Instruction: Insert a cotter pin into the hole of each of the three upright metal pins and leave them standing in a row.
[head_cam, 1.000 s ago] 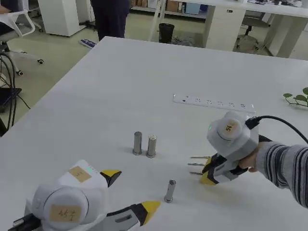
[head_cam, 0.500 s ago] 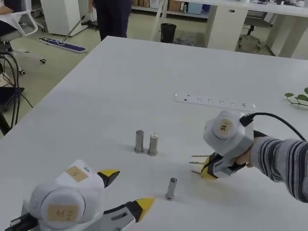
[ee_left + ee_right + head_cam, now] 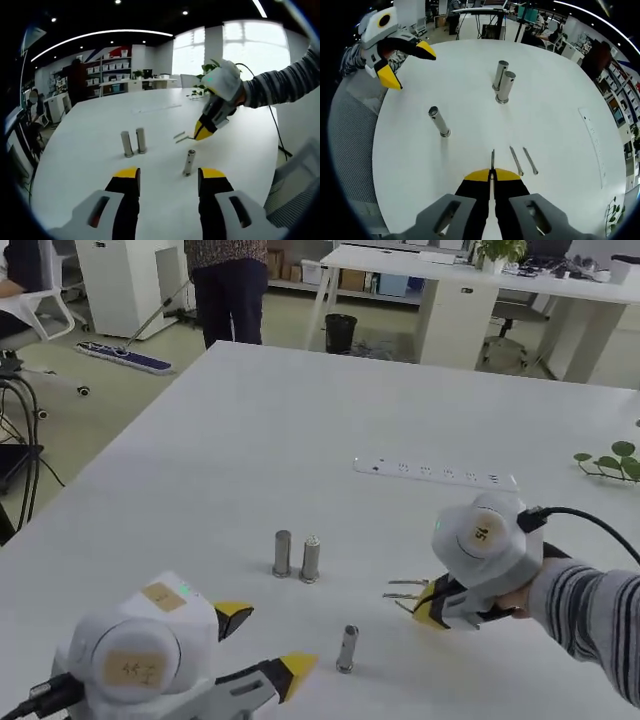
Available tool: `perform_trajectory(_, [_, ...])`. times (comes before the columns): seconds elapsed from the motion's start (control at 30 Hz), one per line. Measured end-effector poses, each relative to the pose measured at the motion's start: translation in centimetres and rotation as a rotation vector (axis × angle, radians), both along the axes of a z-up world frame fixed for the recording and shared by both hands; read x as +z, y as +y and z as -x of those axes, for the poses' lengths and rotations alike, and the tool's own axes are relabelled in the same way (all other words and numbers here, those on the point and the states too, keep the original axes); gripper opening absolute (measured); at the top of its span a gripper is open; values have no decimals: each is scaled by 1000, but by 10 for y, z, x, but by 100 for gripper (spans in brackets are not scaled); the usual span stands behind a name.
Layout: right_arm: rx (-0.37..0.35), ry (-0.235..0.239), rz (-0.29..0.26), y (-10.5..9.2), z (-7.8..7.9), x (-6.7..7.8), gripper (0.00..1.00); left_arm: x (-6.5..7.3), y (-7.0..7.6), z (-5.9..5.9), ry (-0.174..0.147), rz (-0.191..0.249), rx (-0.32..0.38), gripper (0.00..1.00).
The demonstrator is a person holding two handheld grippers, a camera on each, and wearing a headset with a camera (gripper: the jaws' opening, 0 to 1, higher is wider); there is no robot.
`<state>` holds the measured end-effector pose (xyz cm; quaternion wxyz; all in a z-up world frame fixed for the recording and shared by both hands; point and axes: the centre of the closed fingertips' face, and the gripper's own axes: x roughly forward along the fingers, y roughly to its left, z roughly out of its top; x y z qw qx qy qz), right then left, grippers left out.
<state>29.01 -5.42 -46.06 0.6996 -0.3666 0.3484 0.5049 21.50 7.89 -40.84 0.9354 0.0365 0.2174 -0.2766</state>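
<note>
Three upright metal pins stand on the white table: two close together (image 3: 282, 553) (image 3: 311, 558) and a third (image 3: 347, 648) alone, nearer to me. My right gripper (image 3: 422, 608) is low over the table to the right of them, shut on a thin cotter pin (image 3: 492, 159) that sticks out ahead of its jaws. Two more cotter pins (image 3: 516, 161) (image 3: 530, 160) lie flat just beside it. My left gripper (image 3: 265, 640) hovers open at the lower left, nothing between its fingers, facing the lone pin (image 3: 189, 162) and the pair (image 3: 127, 144).
A white power strip (image 3: 435, 473) lies further back on the table, and a small plant sprig (image 3: 605, 462) at the right edge. Behind the table's far edge a person stands with a mop (image 3: 125, 355), among desks and chairs.
The head view has tilted, so everything sits a bit lower in the picture. The pins and both grippers keep their places relative to each other. The mop in the background has moved.
</note>
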Motion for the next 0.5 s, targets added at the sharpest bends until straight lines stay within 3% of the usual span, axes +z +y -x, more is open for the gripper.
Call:
perform_trajectory(0.17, [42,-52,-47,7,15,19,0,12,-15,3,-20,28,-59,40])
perform_trajectory(0.27, [60,-65,-61,11,24,27,0,14,-24,5,-11,30,-88,38])
perform_trajectory(0.4, [116,-116,-88,20,38,41,0,19,-32,6,-11,37,-105,34])
perform_trajectory(0.43, [144,-147,-90,23,41,46,0,20,-34,6,-7,43,-106,33])
perform_trajectory(0.5, [184,-173,-86,27,50,50,0,22,-38,5,5,70,-106,31])
